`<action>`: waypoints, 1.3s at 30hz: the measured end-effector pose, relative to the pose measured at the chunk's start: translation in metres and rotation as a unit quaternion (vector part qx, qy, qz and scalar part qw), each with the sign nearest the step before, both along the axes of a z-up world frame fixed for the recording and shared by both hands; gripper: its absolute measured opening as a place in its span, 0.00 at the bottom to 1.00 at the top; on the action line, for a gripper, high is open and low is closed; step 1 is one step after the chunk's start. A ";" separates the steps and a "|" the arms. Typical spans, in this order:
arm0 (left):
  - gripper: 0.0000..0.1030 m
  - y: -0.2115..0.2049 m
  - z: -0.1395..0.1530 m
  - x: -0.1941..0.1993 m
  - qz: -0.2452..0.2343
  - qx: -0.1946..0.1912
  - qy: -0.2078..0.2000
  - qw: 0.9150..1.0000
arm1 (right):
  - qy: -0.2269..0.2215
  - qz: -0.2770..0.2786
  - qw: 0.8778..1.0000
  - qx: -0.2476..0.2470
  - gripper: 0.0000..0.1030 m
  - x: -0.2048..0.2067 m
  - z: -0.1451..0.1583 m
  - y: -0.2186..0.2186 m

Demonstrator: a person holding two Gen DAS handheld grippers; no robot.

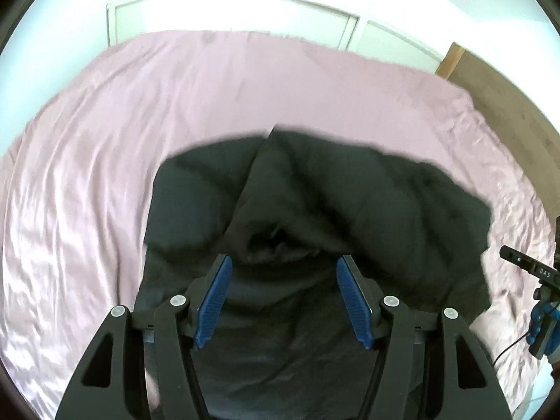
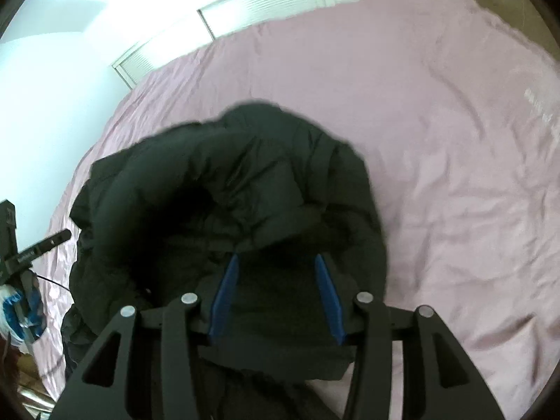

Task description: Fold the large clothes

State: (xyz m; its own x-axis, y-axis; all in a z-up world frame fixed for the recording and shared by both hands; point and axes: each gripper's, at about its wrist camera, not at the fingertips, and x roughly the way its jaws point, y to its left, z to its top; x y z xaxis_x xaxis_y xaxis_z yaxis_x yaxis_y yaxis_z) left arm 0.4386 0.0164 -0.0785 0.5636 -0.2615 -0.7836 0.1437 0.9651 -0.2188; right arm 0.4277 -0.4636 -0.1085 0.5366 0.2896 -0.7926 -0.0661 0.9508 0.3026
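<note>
A large black puffy jacket (image 1: pixel 315 203) lies bunched on a pink bedsheet (image 1: pixel 105 140). It also shows in the right wrist view (image 2: pixel 217 189), rumpled, on the same sheet (image 2: pixel 455 140). My left gripper (image 1: pixel 283 262) hovers over the jacket's near part with its blue-padded jaws wide apart and nothing between them. My right gripper (image 2: pixel 276 259) is also open, its jaws apart over a dark flap of the jacket. The right gripper shows at the right edge of the left wrist view (image 1: pixel 542 301), and the left gripper shows at the left edge of the right wrist view (image 2: pixel 21 280).
White wardrobe doors (image 1: pixel 297 17) stand behind the bed. Wooden floor (image 1: pixel 507 98) lies to the bed's right. A thin black cable (image 2: pixel 52 280) trails by the left gripper.
</note>
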 end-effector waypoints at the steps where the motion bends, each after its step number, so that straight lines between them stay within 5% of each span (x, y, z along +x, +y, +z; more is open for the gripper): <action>1: 0.61 -0.005 0.008 0.008 -0.002 -0.006 -0.006 1.000 | -0.011 0.002 1.000 0.003 0.44 0.007 0.010 0.004; 6: 0.66 -0.055 0.025 0.060 -0.022 -0.017 -0.028 0.999 | -0.055 0.026 0.998 -0.005 0.50 0.057 0.051 0.037; 10: 0.66 -0.087 0.008 0.092 -0.038 0.010 -0.019 0.999 | -0.051 0.036 0.998 -0.011 0.50 0.101 0.047 0.066; 14: 0.66 -0.093 -0.038 0.094 -0.035 0.037 0.016 0.999 | -0.025 0.054 0.998 -0.015 0.51 0.108 0.019 0.086; 18: 0.67 -0.093 -0.096 0.075 -0.053 0.081 0.037 0.995 | 0.022 0.079 0.996 -0.037 0.52 0.081 -0.041 0.097; 23: 0.68 -0.099 -0.135 0.081 -0.049 0.085 0.055 0.994 | 0.029 0.076 0.995 -0.055 0.52 0.068 -0.098 0.099; 29: 0.68 -0.108 -0.113 0.077 -0.052 0.109 0.067 0.990 | 0.058 0.066 0.993 -0.077 0.52 0.077 -0.098 0.109; 32: 0.68 -0.109 -0.078 0.064 -0.060 0.114 0.029 0.991 | 0.056 0.077 0.992 -0.076 0.52 0.071 -0.073 0.110; 35: 0.69 -0.110 -0.052 0.051 -0.070 0.080 0.006 0.994 | 0.016 0.081 0.994 -0.078 0.52 0.063 -0.039 0.104; 39: 0.70 -0.133 -0.062 0.023 -0.096 0.056 0.019 0.994 | 0.007 0.080 0.994 -0.080 0.53 0.051 -0.030 0.095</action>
State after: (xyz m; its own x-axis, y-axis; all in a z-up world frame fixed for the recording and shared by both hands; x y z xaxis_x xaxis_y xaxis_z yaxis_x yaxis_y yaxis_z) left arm 0.4612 -0.1163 -0.1408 0.4818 -0.2711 -0.8333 0.3206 0.9396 -0.1203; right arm 0.4784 -0.3684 -0.1387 0.4828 0.2395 -0.8423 -0.2168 0.9646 0.1499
